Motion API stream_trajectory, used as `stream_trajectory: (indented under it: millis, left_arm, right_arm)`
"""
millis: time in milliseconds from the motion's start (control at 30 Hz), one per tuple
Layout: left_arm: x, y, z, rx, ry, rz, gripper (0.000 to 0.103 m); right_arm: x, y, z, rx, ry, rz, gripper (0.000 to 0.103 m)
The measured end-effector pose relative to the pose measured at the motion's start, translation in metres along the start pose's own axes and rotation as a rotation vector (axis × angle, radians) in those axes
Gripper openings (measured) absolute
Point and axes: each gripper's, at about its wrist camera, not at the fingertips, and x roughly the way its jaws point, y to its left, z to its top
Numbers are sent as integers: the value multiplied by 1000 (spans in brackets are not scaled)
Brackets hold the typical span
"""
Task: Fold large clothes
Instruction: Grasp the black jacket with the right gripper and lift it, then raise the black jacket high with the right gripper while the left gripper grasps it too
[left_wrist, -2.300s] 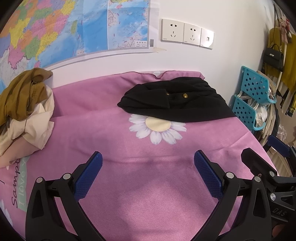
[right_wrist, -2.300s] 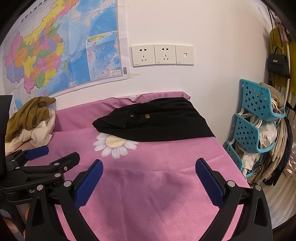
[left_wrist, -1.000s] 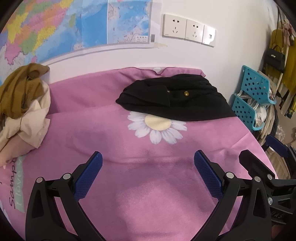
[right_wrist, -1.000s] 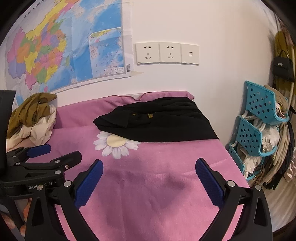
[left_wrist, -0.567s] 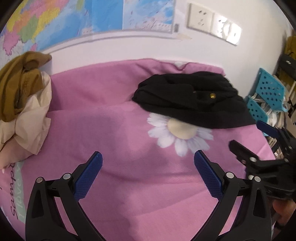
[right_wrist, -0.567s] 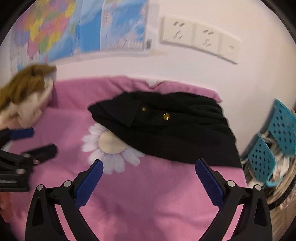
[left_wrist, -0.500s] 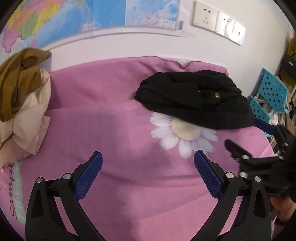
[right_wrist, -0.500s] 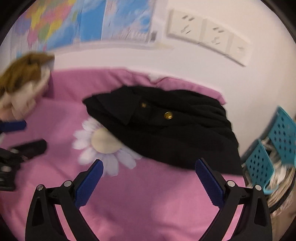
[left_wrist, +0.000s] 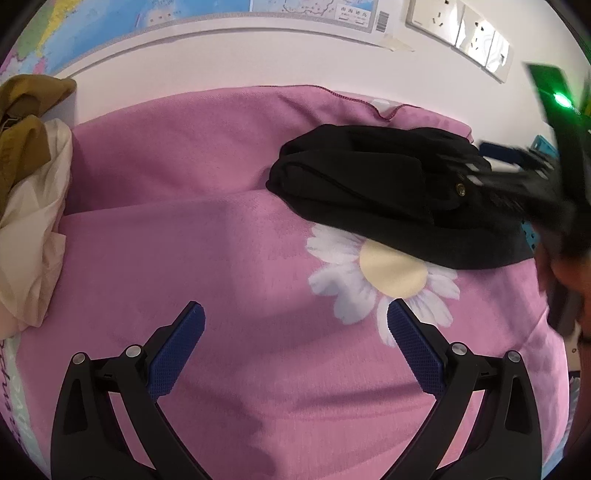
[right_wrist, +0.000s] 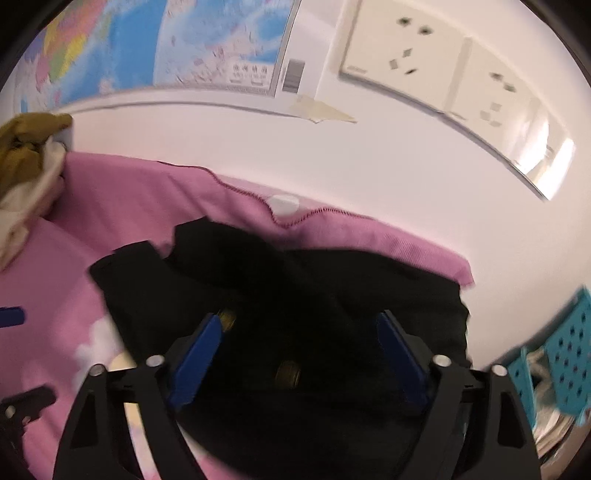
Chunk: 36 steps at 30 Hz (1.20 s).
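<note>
- Black garment (left_wrist: 391, 206) lies bunched on the pink sheet (left_wrist: 184, 221), covering the top of the printed daisy (left_wrist: 384, 280); in the left wrist view it sits at about one o'clock from the left gripper (left_wrist: 295, 343), well apart from it.
- Its long axis runs roughly nine to three o'clock across the sheet, along the wall.
- Right gripper (right_wrist: 299, 354) is the nearer one: in its own view the black cloth and two brass buttons (right_wrist: 288, 373) lie directly between and under its blue pads (right_wrist: 199, 354).
- Its jaws have just been closing, with the cloth between them, yet the pads stand apart and do not appear to be pressing on it.
- Left gripper's fingers are spread wide over bare sheet, holding nothing.
- Judging from this, the right hand is placed to pinch the garment near the buttons, while the left must travel toward one o'clock to reach its near edge.
- Heap of tan and cream clothes (left_wrist: 29, 177) waits at nine o'clock.
</note>
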Motion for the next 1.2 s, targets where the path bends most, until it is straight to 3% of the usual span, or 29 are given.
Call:
stream_trajectory:
  millis: [33, 100, 233, 267, 300, 400, 667, 767, 867, 967, 1033, 1100, 1200]
  left_arm:
    - [2, 0, 2, -1, 1, 2, 98]
    - [5, 1, 3, -2, 5, 8, 98]
    - [12, 2, 5, 1, 16, 11, 98]
    - [13, 3, 5, 1, 18, 15, 98]
    - [15, 2, 5, 1, 20, 18, 98]
    - [20, 4, 8, -3, 30, 15, 98]
    - [27, -1, 20, 22, -1, -41, 98]
    - [33, -8, 30, 41, -25, -60, 98]
    - [48, -13, 44, 59, -36, -6, 98]
    - [57, -11, 52, 74, -56, 33, 98]
    - [62, -11, 56, 89, -58, 31, 98]
    - [66, -11, 59, 103, -58, 30, 95]
    - [71, -15, 63, 139, -63, 47, 94]
  right_arm:
    - [14, -1, 7, -12, 24, 23, 76]
    - [30, -4, 13, -9, 54, 48, 58]
    - [62, -7, 23, -26, 119, 143, 50]
    - [67, -6, 25, -49, 137, 162, 35]
    - [69, -5, 27, -57, 146, 166, 12]
    - [53, -8, 34, -61, 98, 178, 9]
    - [-52, -77, 34, 145, -165, 240, 9]
    - [-74, -106, 24, 203, -202, 269, 9]
    - [-84, -121, 10, 232, -204, 284, 9]
    - [-83, -114, -9, 138, -159, 261, 9]
    - [-71, -98, -14, 49, -94, 260, 17]
    - [-63, -87, -17, -12, -58, 218, 46]
    - [-50, -67, -8, -136, -41, 187, 68]
